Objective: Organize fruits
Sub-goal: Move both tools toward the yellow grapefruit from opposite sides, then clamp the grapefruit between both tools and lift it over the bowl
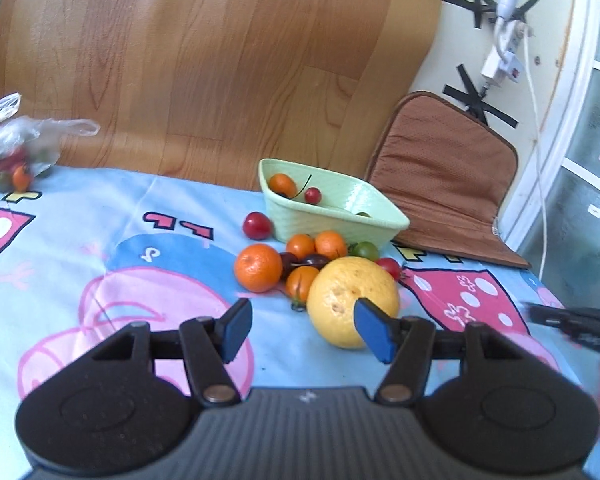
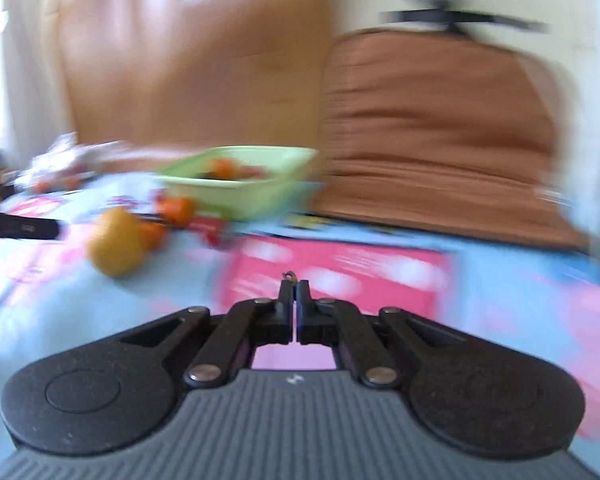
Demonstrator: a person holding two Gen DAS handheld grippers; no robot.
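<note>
A pile of fruit lies on the cartoon tablecloth: a big yellow grapefruit (image 1: 352, 300), an orange (image 1: 258, 267), small orange tomatoes (image 1: 330, 244), dark plums (image 1: 314, 261) and a red one (image 1: 257, 225). A light green basket (image 1: 340, 220) behind them holds an orange fruit and a cherry. My left gripper (image 1: 300, 330) is open, just short of the grapefruit. My right gripper (image 2: 294, 290) is shut on a thin dark stem (image 2: 290, 276), low over the cloth; its view is blurred, with the basket (image 2: 240, 194) and grapefruit (image 2: 116, 242) to the left.
A plastic bag (image 1: 16, 152) with more fruit lies at the far left. A brown cushion (image 1: 444, 176) leans on the wall behind the basket. A wood-pattern sheet covers the wall. The right gripper shows at the right edge of the left wrist view (image 1: 580, 324).
</note>
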